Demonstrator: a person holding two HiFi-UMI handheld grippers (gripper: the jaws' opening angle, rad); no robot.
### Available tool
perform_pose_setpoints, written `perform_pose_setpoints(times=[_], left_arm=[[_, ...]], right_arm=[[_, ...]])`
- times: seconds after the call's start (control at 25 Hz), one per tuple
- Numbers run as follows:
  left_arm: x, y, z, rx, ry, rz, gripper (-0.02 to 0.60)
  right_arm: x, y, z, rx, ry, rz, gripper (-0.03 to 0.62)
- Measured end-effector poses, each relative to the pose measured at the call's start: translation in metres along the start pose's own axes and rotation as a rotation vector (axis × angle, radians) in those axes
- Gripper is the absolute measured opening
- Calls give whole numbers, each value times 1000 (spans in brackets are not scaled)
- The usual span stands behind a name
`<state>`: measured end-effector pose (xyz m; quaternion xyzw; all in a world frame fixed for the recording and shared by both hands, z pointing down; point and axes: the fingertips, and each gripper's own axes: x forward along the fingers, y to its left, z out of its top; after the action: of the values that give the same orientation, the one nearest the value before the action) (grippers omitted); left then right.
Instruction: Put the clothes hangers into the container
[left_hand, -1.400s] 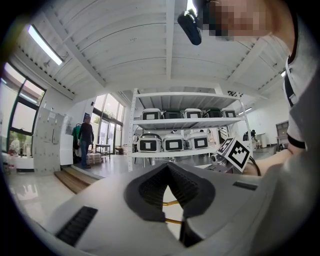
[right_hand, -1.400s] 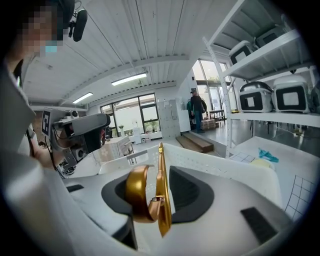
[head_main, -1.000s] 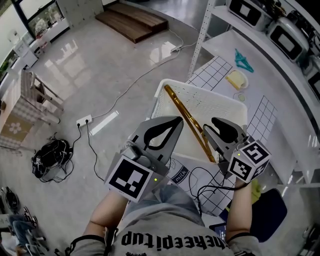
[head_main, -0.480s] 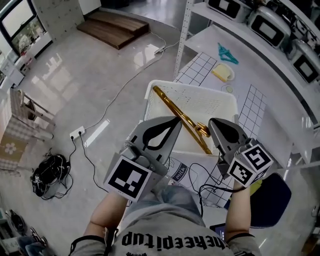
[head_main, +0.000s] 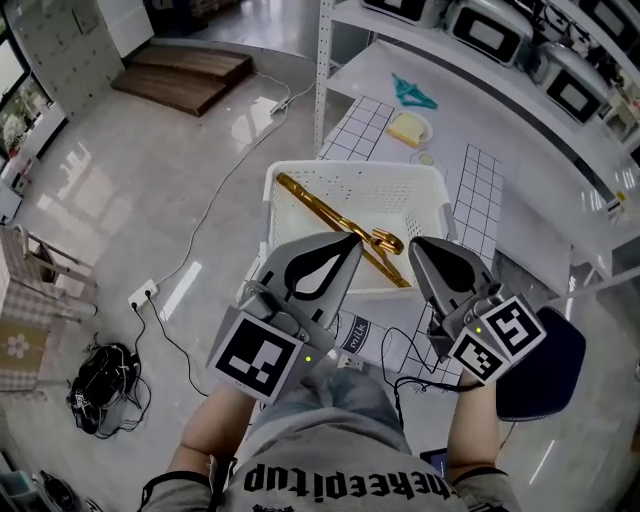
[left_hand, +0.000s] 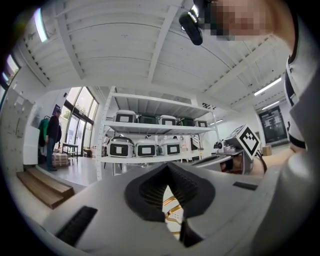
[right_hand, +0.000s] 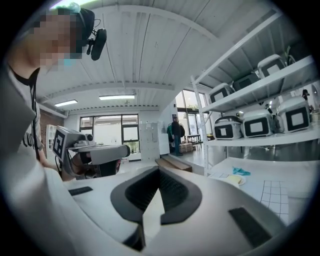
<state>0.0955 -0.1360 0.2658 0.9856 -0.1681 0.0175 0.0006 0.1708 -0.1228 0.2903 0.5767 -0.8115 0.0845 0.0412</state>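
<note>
Head view: gold hanger (head_main: 331, 216), perforated basket (head_main: 350, 166)

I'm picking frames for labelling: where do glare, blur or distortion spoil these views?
Head view: window glare streaks the glossy floor, shelf posts bow, yet the gold hanger is sharp. Left gripper view: fisheye, black corners, near jaws soft. Right gripper view: same fisheye, far windows washed out.

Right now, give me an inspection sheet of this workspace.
Surface: white table with grid mats, in use.
Job's things: gold hanger lies in the white basket; teal hanger lies on the table beyond it.
Clutter: yellow item on a small plate; milk-labelled item.
Grippers: left gripper and right gripper both shut, empty.
Cables: black cable on the table; white power strip with cord on the floor.
Surroundings: shelf of appliances; wooden platform.
</note>
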Motion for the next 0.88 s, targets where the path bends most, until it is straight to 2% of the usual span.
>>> perform_pose_setpoints(times=[0.88], left_arm=[[1, -48, 11, 25, -17, -257, 20]], right_arm=[[-55, 34, 15, 41, -119, -191, 5]])
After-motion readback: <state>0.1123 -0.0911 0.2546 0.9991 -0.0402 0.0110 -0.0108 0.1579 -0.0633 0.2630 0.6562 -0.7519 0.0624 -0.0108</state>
